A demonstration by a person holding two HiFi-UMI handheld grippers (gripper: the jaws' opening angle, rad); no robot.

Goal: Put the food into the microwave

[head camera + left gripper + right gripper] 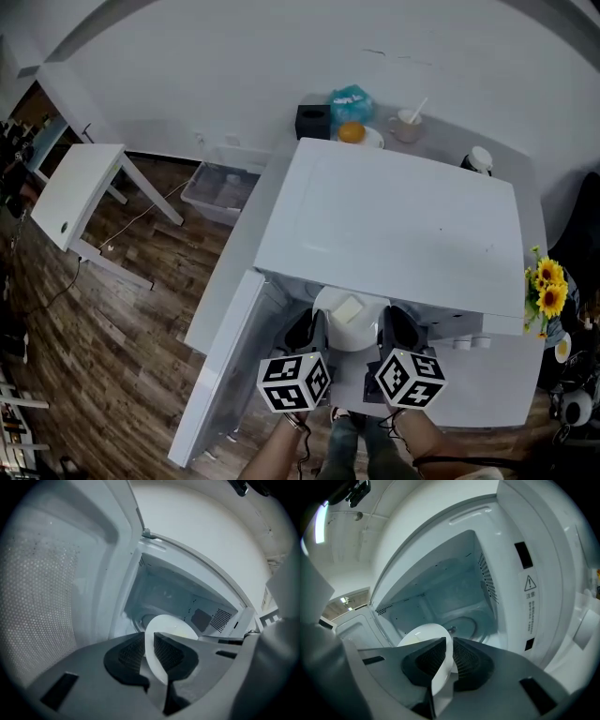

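Observation:
A white plate (349, 323) with a pale square piece of food (348, 308) on it hangs at the mouth of the open white microwave (394, 220). My left gripper (309, 330) is shut on the plate's left rim (151, 651). On the right rim (446, 660) my right gripper (386, 330) is shut too. Both gripper views look into the microwave's cavity, where the glass turntable (461, 625) lies bare. The microwave door (220, 370) stands swung open at the left.
Behind the microwave stand a black box (312, 122), a teal bag (352, 98), an orange on a dish (352, 132) and a cup with a spoon (407, 125). Yellow sunflowers (548, 286) are at the right. A clear bin (220, 190) and white table (80, 192) are on the floor left.

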